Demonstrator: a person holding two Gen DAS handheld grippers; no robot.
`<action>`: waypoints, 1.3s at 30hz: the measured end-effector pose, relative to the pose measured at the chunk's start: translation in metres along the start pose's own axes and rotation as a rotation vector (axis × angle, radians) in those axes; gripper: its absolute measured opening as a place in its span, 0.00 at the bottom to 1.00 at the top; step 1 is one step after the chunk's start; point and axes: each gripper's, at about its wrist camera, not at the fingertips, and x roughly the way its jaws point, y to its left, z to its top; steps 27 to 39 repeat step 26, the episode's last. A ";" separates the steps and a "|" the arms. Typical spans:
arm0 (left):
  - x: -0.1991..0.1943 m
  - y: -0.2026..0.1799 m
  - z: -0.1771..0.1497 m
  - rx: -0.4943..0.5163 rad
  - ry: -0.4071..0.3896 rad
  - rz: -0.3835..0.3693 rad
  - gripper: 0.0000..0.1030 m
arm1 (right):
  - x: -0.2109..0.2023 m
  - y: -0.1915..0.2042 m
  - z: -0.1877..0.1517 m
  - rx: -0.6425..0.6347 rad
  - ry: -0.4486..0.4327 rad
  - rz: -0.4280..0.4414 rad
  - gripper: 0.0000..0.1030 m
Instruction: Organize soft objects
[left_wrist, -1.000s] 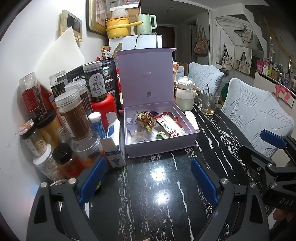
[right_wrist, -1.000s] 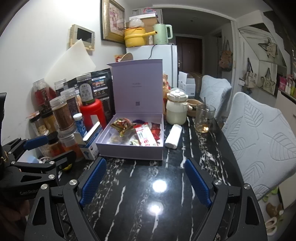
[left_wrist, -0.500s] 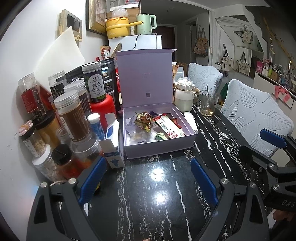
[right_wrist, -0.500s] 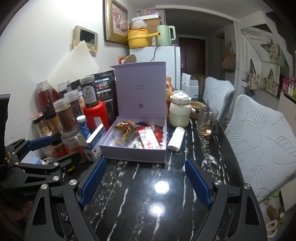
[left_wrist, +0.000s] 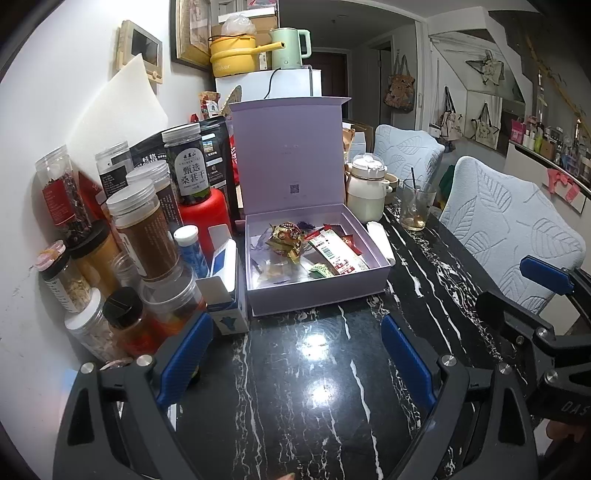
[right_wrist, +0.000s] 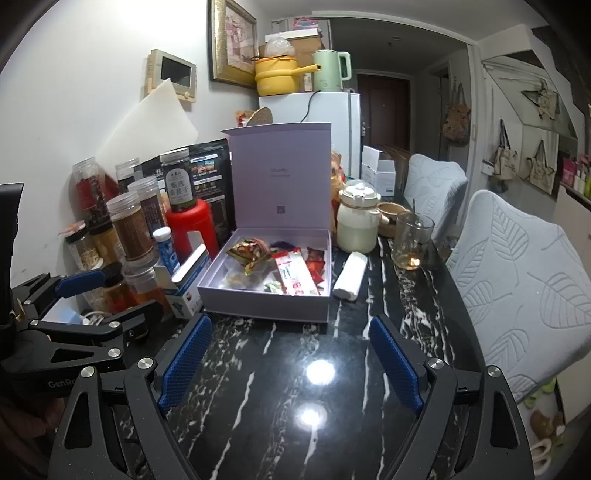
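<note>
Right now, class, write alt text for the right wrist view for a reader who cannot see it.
An open lilac cardboard box of snack packets sits on a black marble table, its lid upright. The open right claw hovers empty before it; clear plastic jars crowd the left.

1. Black marble tabletop (right_wrist: 280, 373) with white veins, glossy, two lamp glints near its front edge.
2. Crowd of clear lidded jars (left_wrist: 142, 229) along the tabletop's left edge, against the white wall — spices, dried bits, brown powder.
3. Red canister (right_wrist: 190, 229) behind them, a dark-labelled jar (right_wrist: 179, 181) standing on top.
4. Cream lidded pot (right_wrist: 357, 221) toward the far edge; drinking glass (right_wrist: 412, 240) just beside it — stirrer inside.
5. Two pale leaf-patterned chairs (right_wrist: 524, 280) along the right edge.
6. White fridge (right_wrist: 325, 122) beyond the far edge, carrying a yellow pot (right_wrist: 277, 74) and green kettle (right_wrist: 328, 70).
</note>
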 end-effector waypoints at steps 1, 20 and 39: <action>0.000 0.000 0.000 0.001 0.001 0.001 0.91 | 0.000 0.000 0.000 0.001 0.001 -0.001 0.86; 0.006 0.002 0.000 -0.007 0.021 -0.025 0.91 | 0.004 -0.004 0.000 0.015 0.016 0.003 0.86; 0.009 0.005 -0.002 -0.011 0.031 -0.029 0.91 | 0.007 -0.004 -0.001 0.014 0.022 0.004 0.86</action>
